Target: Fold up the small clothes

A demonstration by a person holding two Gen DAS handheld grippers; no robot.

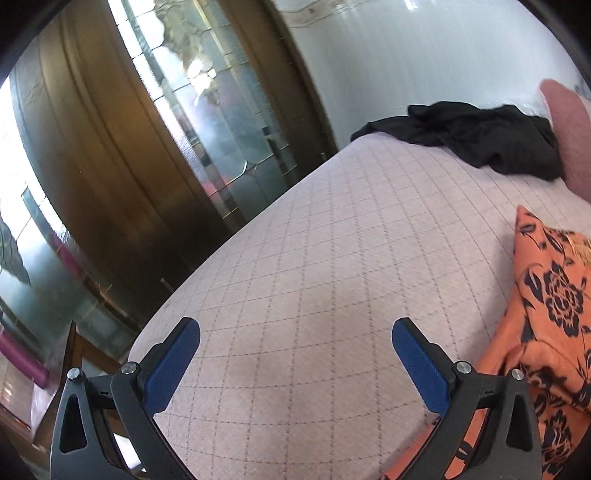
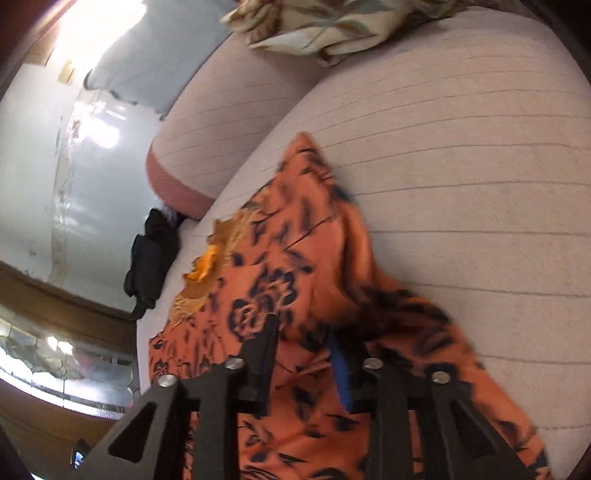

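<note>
An orange garment with a dark floral print (image 2: 280,266) lies on the pinkish checked bed (image 2: 461,166). My right gripper (image 2: 306,332) is shut on a fold of this orange garment, with cloth bunched between the jaws and one blue pad (image 2: 341,373) partly showing. In the left wrist view the same garment (image 1: 546,295) lies at the right edge. My left gripper (image 1: 295,343) is open and empty, its blue pads (image 1: 173,365) spread wide above the bare bed cover (image 1: 314,258), to the left of the garment.
A black garment (image 1: 476,140) lies crumpled at the far end of the bed, also seen in the right wrist view (image 2: 151,254). A pink pillow (image 1: 569,140) is beside it. A beige leaf-print cloth (image 2: 325,26) lies far off. A wooden glass-panelled door (image 1: 166,147) stands past the bed's left edge.
</note>
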